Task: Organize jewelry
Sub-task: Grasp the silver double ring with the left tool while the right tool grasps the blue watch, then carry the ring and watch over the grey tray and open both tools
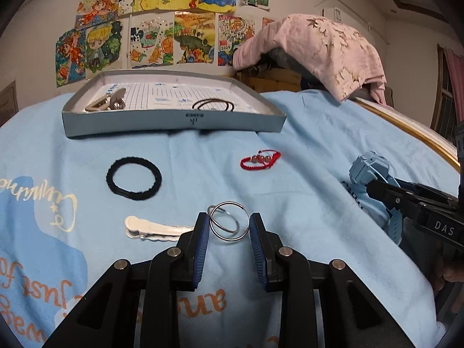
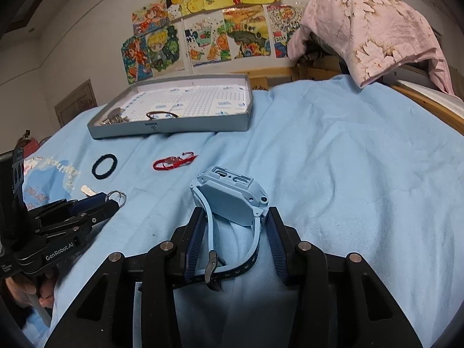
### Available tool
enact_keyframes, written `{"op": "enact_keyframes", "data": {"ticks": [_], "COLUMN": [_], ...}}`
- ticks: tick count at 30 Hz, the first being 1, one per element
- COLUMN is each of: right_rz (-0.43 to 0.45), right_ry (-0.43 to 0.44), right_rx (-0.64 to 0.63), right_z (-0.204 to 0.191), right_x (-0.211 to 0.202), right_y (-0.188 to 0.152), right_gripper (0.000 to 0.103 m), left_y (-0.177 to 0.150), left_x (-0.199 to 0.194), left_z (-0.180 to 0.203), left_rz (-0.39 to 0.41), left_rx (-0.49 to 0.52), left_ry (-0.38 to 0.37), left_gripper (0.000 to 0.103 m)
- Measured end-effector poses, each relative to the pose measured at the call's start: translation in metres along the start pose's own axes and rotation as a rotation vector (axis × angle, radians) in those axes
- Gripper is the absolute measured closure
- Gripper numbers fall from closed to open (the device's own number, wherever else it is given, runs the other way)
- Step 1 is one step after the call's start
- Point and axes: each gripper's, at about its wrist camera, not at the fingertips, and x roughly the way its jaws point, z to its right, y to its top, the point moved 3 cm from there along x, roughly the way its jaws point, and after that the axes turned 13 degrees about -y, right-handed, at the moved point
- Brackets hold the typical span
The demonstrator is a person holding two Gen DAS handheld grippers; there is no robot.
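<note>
Two joined silver rings point(image 1: 229, 221) lie on the light blue sheet, and my left gripper point(image 1: 229, 227) is shut on them, a blue pad against each side. A light blue wristwatch point(image 2: 232, 200) stands on its strap between the pads of my right gripper point(image 2: 235, 223); the left pad touches the strap, while a small gap shows at the right pad. A black hair tie point(image 1: 134, 178), a red beaded bracelet point(image 1: 261, 159) and a white hair clip point(image 1: 153, 228) lie loose. The grey tray point(image 1: 174, 121) holds a beige claw clip point(image 1: 107, 103) and thin dark hair bands point(image 1: 214, 105).
A pink flowered cloth point(image 1: 319, 46) drapes over something at the back right. A wooden bed rail point(image 1: 406, 124) runs along the right edge. Children's drawings point(image 1: 162, 29) cover the wall behind the tray. A hand point(image 2: 26, 293) holds the left gripper's handle.
</note>
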Motion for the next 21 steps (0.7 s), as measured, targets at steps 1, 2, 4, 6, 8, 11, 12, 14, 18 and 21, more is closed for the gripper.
{"op": "enact_keyframes", "data": {"ticks": [1,2,4,6,8,11,12,14,18,21], "right_rz": [0.009,0.018,0.035,0.051,0.069,0.083,0.087,0.096,0.107,0.108], "right_ry": [0.002,0.005,0.013,0.018,0.023,0.023,0.021,0.023,0.032,0.047], "right_rx": [0.002,0.006,0.016,0.024,0.029,0.022,0.019,0.017,0.015,0.019], "right_z": [0.000,0.001,0.002,0.002,0.001,-0.002,-0.002,-0.002,-0.002,-0.003], "right_x": [-0.001,-0.003,-0.006,-0.011,-0.015,-0.018,-0.019,-0.021,-0.022,-0.023], "right_y": [0.001,0.002,0.004,0.006,0.008,0.009,0.009,0.009,0.010,0.015], "right_gripper": [0.066,0.066,0.066,0.066,0.067,0.067,0.067,0.067,0.067,0.067], "left_y": [0.003,0.006,0.008,0.011,0.013,0.013,0.012,0.014,0.025,0.038], "left_x": [-0.001,-0.002,-0.004,-0.007,-0.009,-0.012,-0.013,-0.015,-0.021,-0.023], "left_z": [0.000,0.001,0.001,0.003,0.005,0.005,0.005,0.004,0.002,0.001], "left_rz": [0.000,0.002,0.005,0.009,0.015,0.023,0.025,0.028,0.022,0.018], "left_rx": [-0.001,-0.002,0.002,0.010,0.016,0.018,0.017,0.013,0.008,0.036], "left_ry": [-0.005,-0.013,-0.022,-0.029,-0.033,-0.032,-0.032,-0.034,-0.047,-0.025], "left_gripper": [0.076,0.076,0.076,0.076,0.076,0.076,0.076,0.076,0.076,0.076]}}
